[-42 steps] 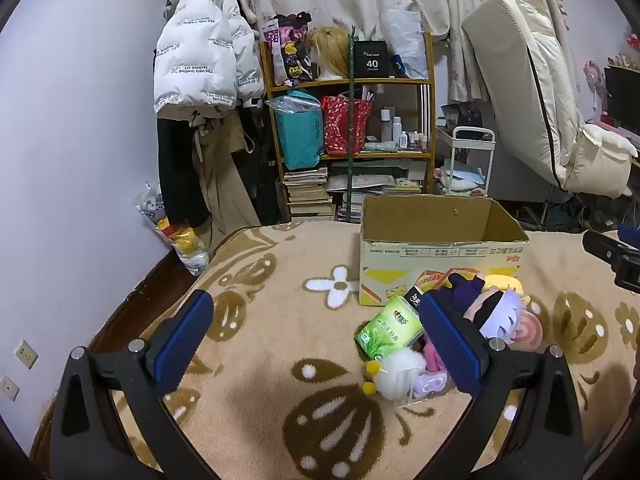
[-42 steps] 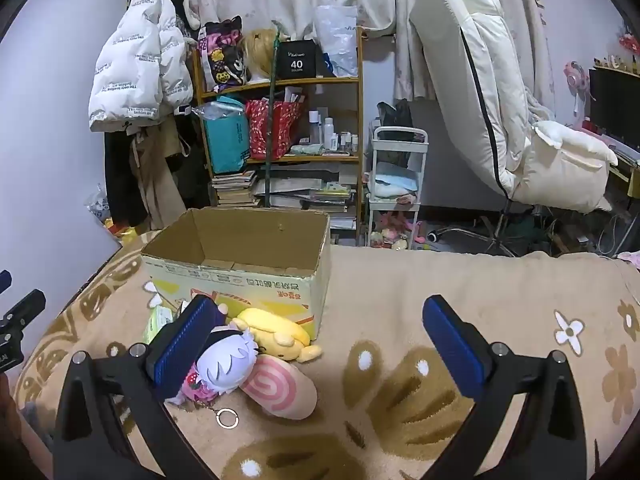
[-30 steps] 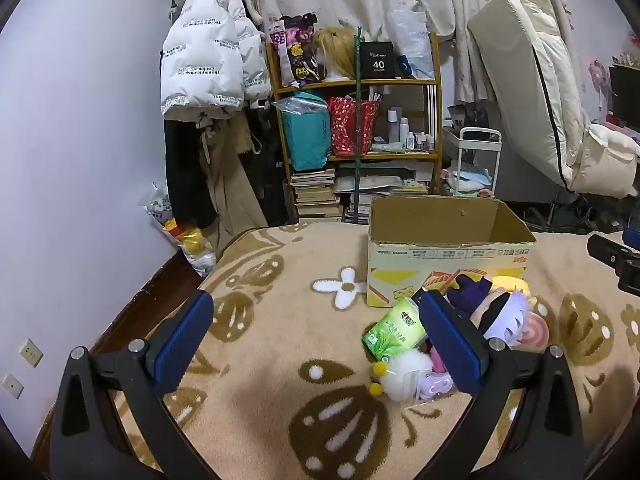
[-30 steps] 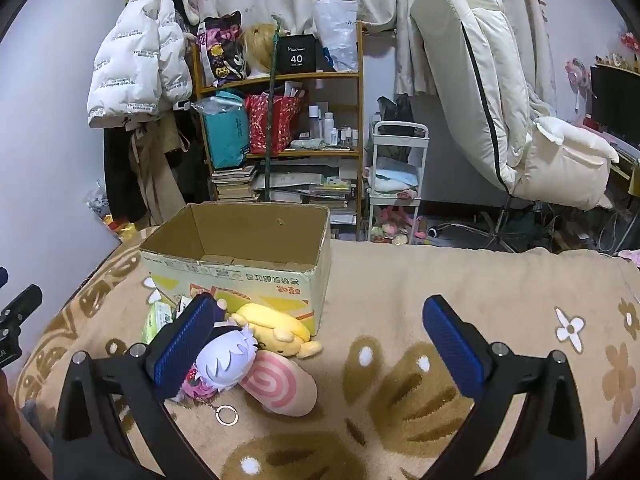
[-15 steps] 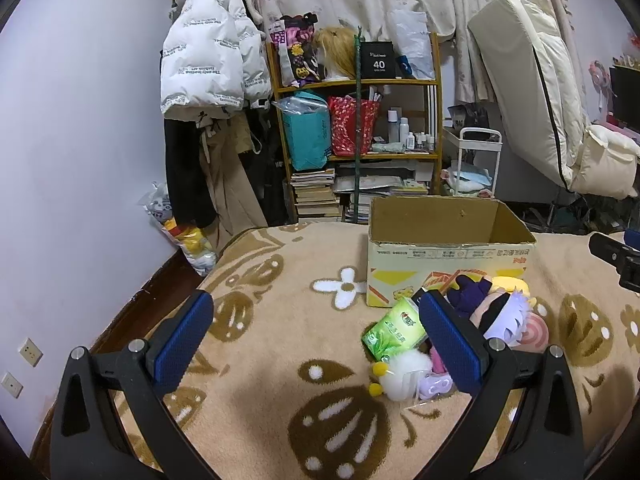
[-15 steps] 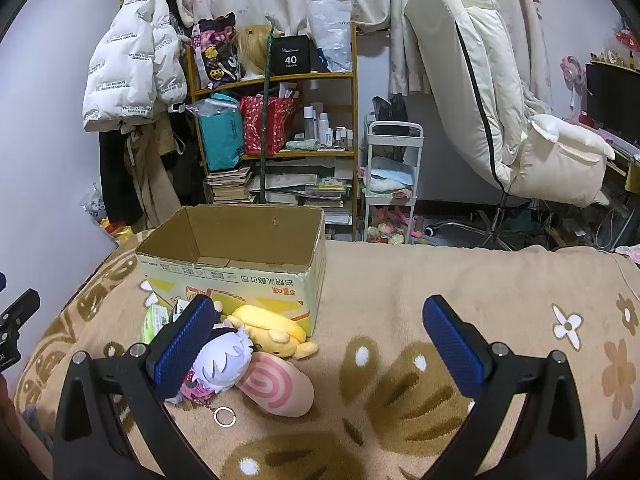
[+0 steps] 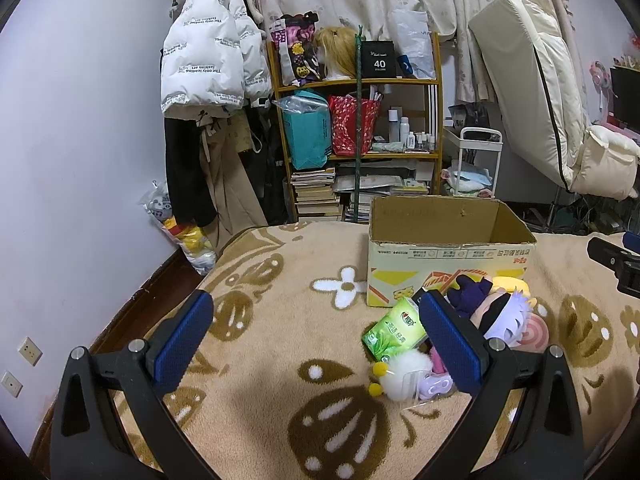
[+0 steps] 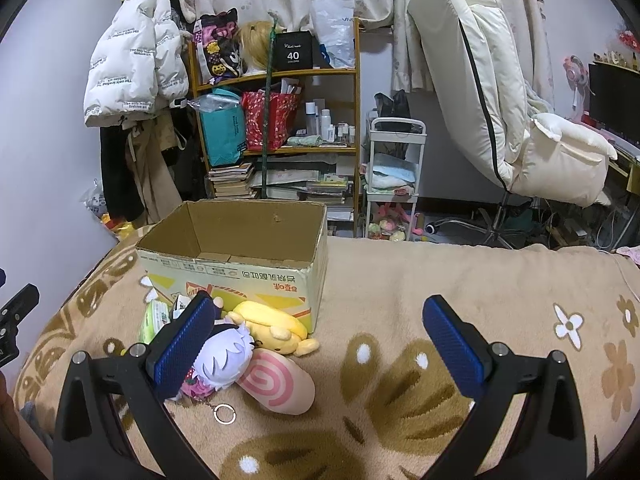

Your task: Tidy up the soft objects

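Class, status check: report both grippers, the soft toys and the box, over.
Left gripper open, empty. Right gripper open, empty. Soft toys piled on the blanket against the cardboard box; box looks empty. Nothing blocking the way.

Cardboard boxes: one, open-topped (image 8: 240,276); 
Plush toys: four in front of the box; a white-haired doll (image 8: 226,356), a yellow dog plush (image 8: 268,326), a pink swirl roll (image 8: 276,386), a white pom-pom plush (image 7: 404,372); 
Green tissue packs: one (image 7: 394,334); 
Metal key rings: one (image 8: 224,414); 
Grippers: two, left gripper (image 7: 316,340) and right gripper (image 8: 320,344), both spread wide
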`<action>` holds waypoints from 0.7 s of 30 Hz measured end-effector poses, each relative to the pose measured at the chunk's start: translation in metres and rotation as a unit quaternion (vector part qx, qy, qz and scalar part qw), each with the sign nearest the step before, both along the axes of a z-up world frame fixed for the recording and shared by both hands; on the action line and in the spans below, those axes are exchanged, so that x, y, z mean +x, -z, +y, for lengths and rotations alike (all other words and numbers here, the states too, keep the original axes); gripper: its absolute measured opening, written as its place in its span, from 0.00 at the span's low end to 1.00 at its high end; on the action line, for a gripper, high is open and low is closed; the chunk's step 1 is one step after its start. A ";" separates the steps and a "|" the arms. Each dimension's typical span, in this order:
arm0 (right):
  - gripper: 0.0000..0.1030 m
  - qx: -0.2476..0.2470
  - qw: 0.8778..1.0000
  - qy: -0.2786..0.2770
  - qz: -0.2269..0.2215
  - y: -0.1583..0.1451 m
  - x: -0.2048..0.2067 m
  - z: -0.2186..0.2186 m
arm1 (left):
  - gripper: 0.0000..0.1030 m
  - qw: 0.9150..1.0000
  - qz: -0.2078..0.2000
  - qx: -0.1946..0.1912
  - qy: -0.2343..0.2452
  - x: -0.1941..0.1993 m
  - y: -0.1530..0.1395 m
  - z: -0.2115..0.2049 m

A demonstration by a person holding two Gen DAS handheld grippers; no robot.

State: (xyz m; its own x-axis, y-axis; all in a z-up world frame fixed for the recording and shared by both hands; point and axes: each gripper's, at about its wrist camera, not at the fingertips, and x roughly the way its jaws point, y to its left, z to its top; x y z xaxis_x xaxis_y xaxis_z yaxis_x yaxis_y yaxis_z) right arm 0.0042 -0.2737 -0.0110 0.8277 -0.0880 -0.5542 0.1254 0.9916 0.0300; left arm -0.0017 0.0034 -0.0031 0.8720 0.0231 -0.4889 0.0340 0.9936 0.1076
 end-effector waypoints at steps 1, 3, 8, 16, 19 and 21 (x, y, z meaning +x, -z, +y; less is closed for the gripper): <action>1.00 0.000 1.000 0.001 0.000 -0.002 0.000 0.001 | 0.98 1.000 0.000 0.001 0.000 0.000 0.000 -0.001; 1.00 0.000 1.000 0.002 0.001 -0.005 -0.001 0.002 | 0.98 1.000 0.000 0.000 0.000 0.001 0.000 -0.001; 1.00 0.001 1.000 0.000 -0.001 0.008 0.002 -0.003 | 0.98 1.000 0.001 0.000 0.000 0.001 0.000 0.000; 1.00 0.003 1.000 0.000 0.001 0.009 0.001 -0.002 | 0.98 1.000 0.001 0.001 0.000 0.001 -0.001 -0.002; 1.00 0.007 1.000 0.001 0.000 0.009 0.001 -0.002 | 0.98 1.000 0.001 0.001 -0.001 0.001 -0.001 -0.002; 1.00 0.008 1.000 0.003 0.000 0.010 0.000 -0.001 | 0.98 1.000 0.001 0.001 -0.001 0.001 -0.001 -0.002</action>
State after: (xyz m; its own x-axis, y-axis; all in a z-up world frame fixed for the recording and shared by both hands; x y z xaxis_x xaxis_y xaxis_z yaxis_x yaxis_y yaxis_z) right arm 0.0046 -0.2746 -0.0205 0.8276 -0.0841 -0.5550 0.1315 0.9903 0.0460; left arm -0.0007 0.0017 -0.0022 0.8711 0.0264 -0.4904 0.0315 0.9935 0.1094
